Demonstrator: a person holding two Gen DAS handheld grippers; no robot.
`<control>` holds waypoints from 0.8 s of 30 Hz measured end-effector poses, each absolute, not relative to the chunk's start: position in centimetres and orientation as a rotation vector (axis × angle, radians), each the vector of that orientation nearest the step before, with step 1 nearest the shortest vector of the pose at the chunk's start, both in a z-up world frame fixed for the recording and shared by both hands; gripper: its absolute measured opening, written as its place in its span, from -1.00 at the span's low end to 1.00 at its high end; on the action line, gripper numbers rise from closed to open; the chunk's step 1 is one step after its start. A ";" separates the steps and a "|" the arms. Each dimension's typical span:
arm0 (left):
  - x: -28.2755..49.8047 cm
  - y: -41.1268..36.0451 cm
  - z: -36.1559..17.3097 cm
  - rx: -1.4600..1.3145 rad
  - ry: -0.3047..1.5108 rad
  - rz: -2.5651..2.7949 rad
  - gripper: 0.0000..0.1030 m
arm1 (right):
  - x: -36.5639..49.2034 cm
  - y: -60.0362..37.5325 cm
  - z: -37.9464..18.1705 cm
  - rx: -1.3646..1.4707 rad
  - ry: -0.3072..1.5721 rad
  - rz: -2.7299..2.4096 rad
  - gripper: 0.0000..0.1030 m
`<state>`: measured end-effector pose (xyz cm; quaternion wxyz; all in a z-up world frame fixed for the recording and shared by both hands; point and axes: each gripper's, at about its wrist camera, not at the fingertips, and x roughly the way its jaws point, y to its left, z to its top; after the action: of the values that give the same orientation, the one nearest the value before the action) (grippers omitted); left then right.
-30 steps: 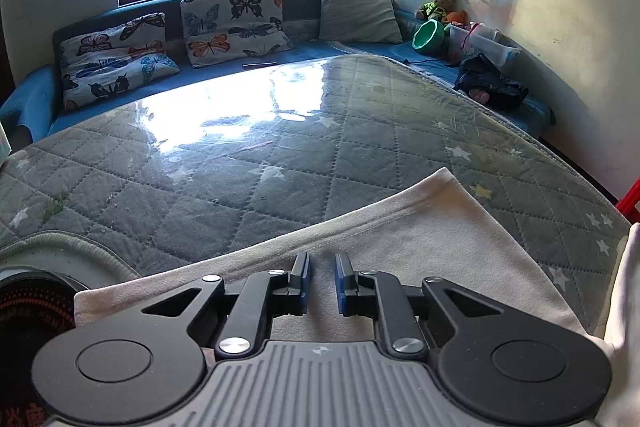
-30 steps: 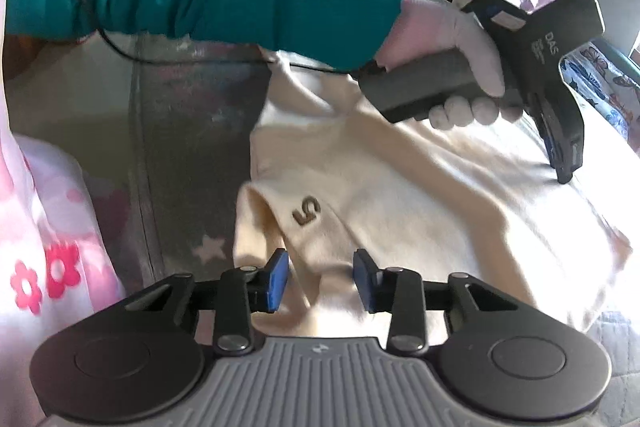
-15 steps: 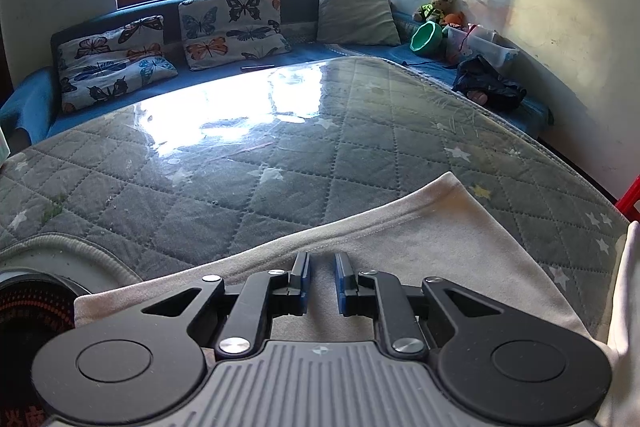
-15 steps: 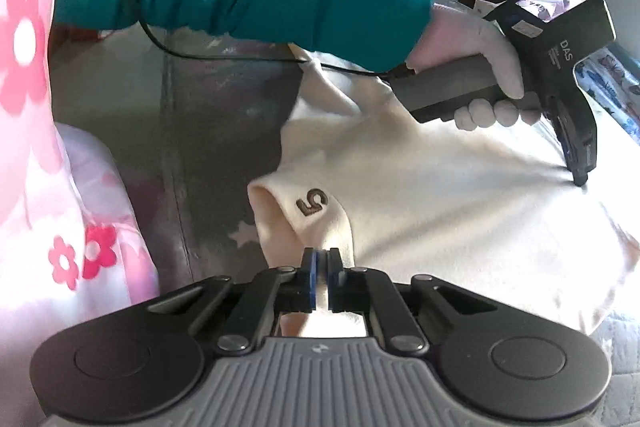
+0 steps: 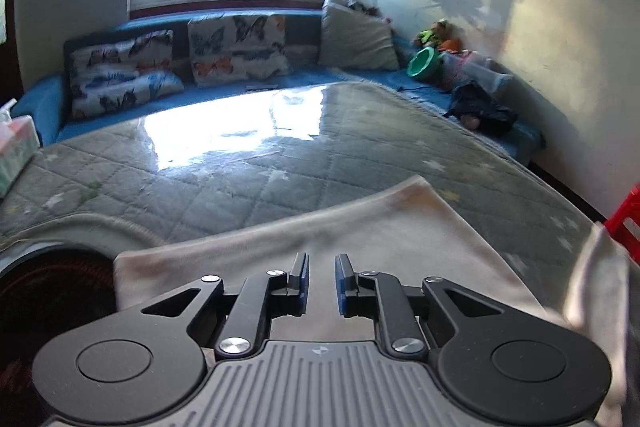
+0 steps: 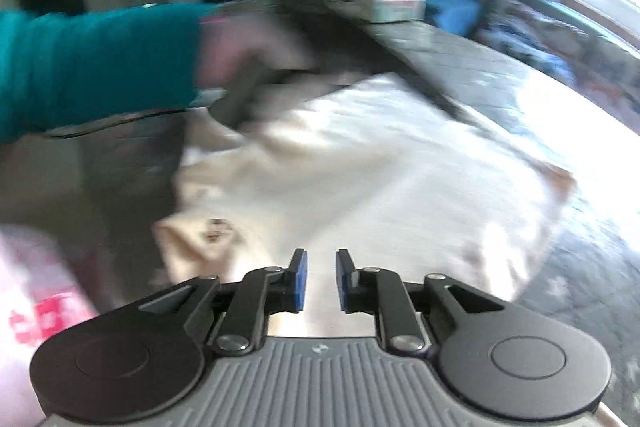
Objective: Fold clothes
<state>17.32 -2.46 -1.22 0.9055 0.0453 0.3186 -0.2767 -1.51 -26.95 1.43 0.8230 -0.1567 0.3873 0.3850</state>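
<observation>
A cream garment (image 6: 360, 179) lies spread on the grey quilted table cover (image 5: 280, 163); it also shows in the left wrist view (image 5: 360, 235). My left gripper (image 5: 321, 279) sits low over the cloth, jaws a narrow gap apart, nothing between the pads. My right gripper (image 6: 321, 279) is over the garment's near edge, jaws a narrow gap apart and empty. A sleeve with a dark "5" mark (image 6: 218, 227) lies to its left. The right wrist view is blurred; the other hand and its gripper handle (image 6: 248, 87) hover over the garment's far left.
A blue sofa with butterfly cushions (image 5: 236, 51) lines the far side under the window. A tissue box (image 5: 16, 151) stands at the table's left. A green bowl (image 5: 424, 63), toys and dark clothes (image 5: 480, 107) sit at the right. A red stool (image 5: 624, 227) is at the right edge.
My right gripper closed on the sleeve half a second ago and has now opened a little and let go. My left gripper has opened slightly. Both views have shifted and blurred.
</observation>
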 end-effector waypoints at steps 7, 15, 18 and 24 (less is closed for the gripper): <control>10.7 1.5 -1.8 0.046 0.676 -0.554 -0.69 | 0.4 -28.9 -0.3 -0.258 0.833 0.644 -0.55; 7.5 4.6 -3.1 0.010 0.707 -0.475 -0.69 | -0.8 -29.7 -1.0 -0.252 0.845 0.610 -0.55; 7.0 5.4 -3.5 -0.006 0.709 -0.457 -0.69 | -1.8 -29.1 -1.0 -0.271 0.844 0.632 -0.53; 6.6 7.2 -3.4 -0.085 0.721 -0.414 -0.69 | -3.6 -28.1 -1.1 -0.309 0.839 0.663 -0.39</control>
<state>6.64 7.18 -3.38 0.9140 -0.0412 0.3500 -0.2010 -3.64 -28.15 -1.10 0.8492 -0.1467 0.3980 0.3144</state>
